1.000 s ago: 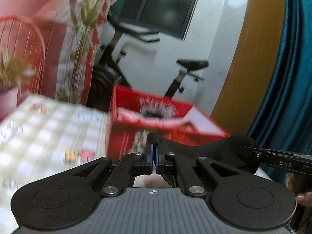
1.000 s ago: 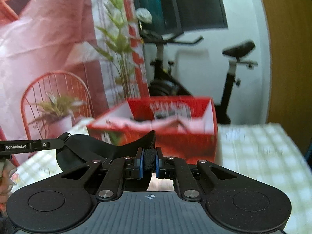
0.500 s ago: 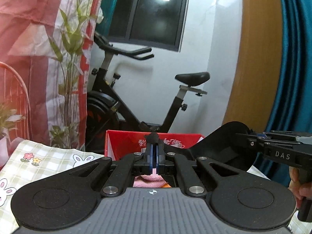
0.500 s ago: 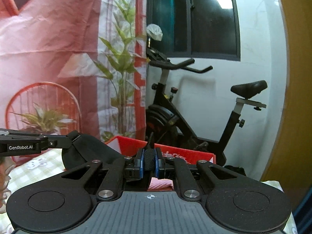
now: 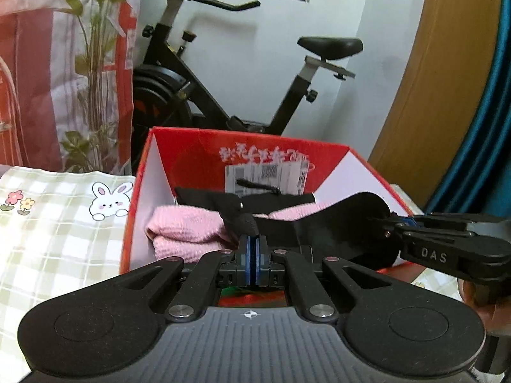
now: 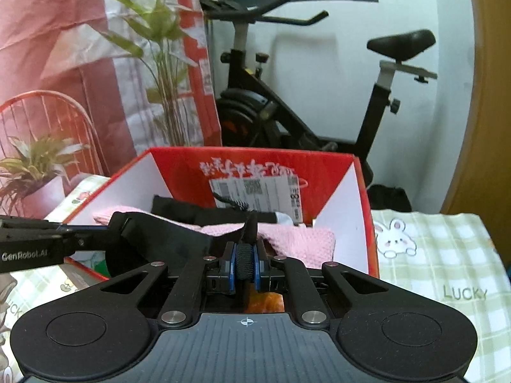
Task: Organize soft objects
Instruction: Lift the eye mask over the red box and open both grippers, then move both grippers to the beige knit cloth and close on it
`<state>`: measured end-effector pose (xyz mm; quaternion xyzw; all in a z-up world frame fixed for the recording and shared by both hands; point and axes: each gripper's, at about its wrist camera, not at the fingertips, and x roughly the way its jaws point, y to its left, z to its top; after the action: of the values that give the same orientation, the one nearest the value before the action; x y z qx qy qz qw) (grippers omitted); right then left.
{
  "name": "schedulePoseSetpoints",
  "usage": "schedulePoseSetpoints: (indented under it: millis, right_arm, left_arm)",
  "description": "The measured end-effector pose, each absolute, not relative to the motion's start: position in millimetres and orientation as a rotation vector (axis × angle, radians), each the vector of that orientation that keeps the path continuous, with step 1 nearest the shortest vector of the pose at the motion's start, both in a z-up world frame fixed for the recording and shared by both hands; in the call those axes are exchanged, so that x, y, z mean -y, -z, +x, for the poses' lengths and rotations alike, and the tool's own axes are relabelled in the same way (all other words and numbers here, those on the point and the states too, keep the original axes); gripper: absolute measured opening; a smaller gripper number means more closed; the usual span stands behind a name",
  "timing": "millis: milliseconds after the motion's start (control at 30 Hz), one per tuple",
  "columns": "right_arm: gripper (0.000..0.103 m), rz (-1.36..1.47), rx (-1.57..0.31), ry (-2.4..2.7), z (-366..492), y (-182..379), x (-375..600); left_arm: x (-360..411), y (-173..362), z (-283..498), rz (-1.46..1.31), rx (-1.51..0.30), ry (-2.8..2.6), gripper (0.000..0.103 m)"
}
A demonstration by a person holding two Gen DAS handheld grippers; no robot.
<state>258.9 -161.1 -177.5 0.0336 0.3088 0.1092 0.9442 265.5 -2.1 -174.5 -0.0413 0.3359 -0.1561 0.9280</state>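
Both grippers hold one black soft cloth item (image 5: 335, 233) stretched between them over the open red box (image 5: 249, 146). My left gripper (image 5: 254, 249) is shut on one edge of it. My right gripper (image 6: 245, 261) is shut on a thick rolled black edge (image 6: 245, 263); the cloth also shows in the right wrist view (image 6: 166, 239). Inside the box (image 6: 255, 159) lie a pink knitted item (image 5: 182, 226), also seen in the right wrist view (image 6: 297, 236), and another black piece (image 6: 182, 209). The cloth hangs just above the box's near rim.
The box stands on a table with a green checked bunny tablecloth (image 5: 48, 229), which also shows in the right wrist view (image 6: 440, 255). An exercise bike (image 5: 198, 89) stands behind the table. A potted plant (image 6: 38, 166) and a red wire chair (image 6: 48, 108) are at the left.
Both cameras tipped down from the wall and window toward the box; the box interior with the pink knit is now in view. Both grippers stayed shut on the black cloth.
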Motion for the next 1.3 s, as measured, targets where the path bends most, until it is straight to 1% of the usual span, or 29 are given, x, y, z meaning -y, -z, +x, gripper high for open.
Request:
schedulePoseSetpoints:
  millis: [167,200,233,267,300,333,367,400,433,467,500,533,667,833,933,1100,1133,1200,1233,1267,1300]
  right_arm:
    - [0.01,0.082,-0.648,-0.21,264,188,164]
    - [0.013,0.075,-0.641,-0.211,263,189,164]
    - [0.016,0.063,-0.63,-0.21,261,188,164]
    - [0.023,0.039,-0.611,-0.208,256,186,162]
    - [0.036,0.014,-0.592,-0.207,252,185,160]
    - [0.044,-0.014,-0.569,-0.204,248,183,158]
    - [0.06,-0.042,-0.54,-0.196,242,181,157]
    - [0.069,-0.073,-0.505,-0.184,235,180,155]
    - [0.071,-0.098,-0.475,-0.176,229,178,154]
    - [0.075,-0.114,-0.454,-0.17,224,178,154]
    - [0.081,-0.122,-0.435,-0.166,219,177,154]
    - [0.082,-0.12,-0.419,-0.166,215,175,156]
    - [0.082,-0.059,-0.362,-0.172,191,173,169]
    - [0.082,0.035,-0.339,-0.147,160,188,183]
    - [0.081,0.073,-0.36,-0.123,148,205,186]
    - [0.079,0.104,-0.453,-0.111,146,238,183]
    - [0.078,0.105,-0.47,-0.112,146,245,181]
    - [0.071,0.114,-0.514,-0.119,148,257,178]
    - [0.07,0.116,-0.536,-0.128,148,262,176]
    - [0.066,0.114,-0.554,-0.136,148,267,174]
    - [0.065,0.114,-0.555,-0.141,147,270,173]
  left_arm:
    - [1,179,268,-0.075,-0.691,0.315,0.004]
    - [2,179,269,-0.064,-0.687,0.311,0.005]
    - [3,178,269,-0.052,-0.682,0.303,0.007]
    - [4,176,268,-0.039,-0.675,0.293,0.015]
    - [3,176,266,-0.029,-0.667,0.291,0.023]
    - [3,174,264,-0.02,-0.657,0.291,0.045]
    - [2,172,261,-0.01,-0.64,0.286,0.066]
    - [1,169,258,0.003,-0.616,0.277,0.072]
    - [0,166,254,0.017,-0.589,0.269,0.078]
    - [-1,163,249,0.032,-0.563,0.265,0.083]
    - [-2,160,246,0.042,-0.548,0.264,0.085]
    - [-4,158,242,0.05,-0.537,0.263,0.089]
    - [-15,156,224,0.036,-0.517,0.262,0.089]
    - [-32,172,202,-0.031,-0.553,0.248,0.089]
    - [-36,190,197,-0.041,-0.605,0.241,0.089]
    - [-40,218,198,-0.08,-0.694,0.224,0.089]
    - [-41,223,196,-0.087,-0.707,0.222,0.089]
    - [-42,232,196,-0.103,-0.735,0.217,0.089]
    - [-42,236,196,-0.113,-0.746,0.217,0.089]
    - [-43,239,195,-0.123,-0.754,0.217,0.088]
    - [-43,242,195,-0.133,-0.763,0.22,0.087]
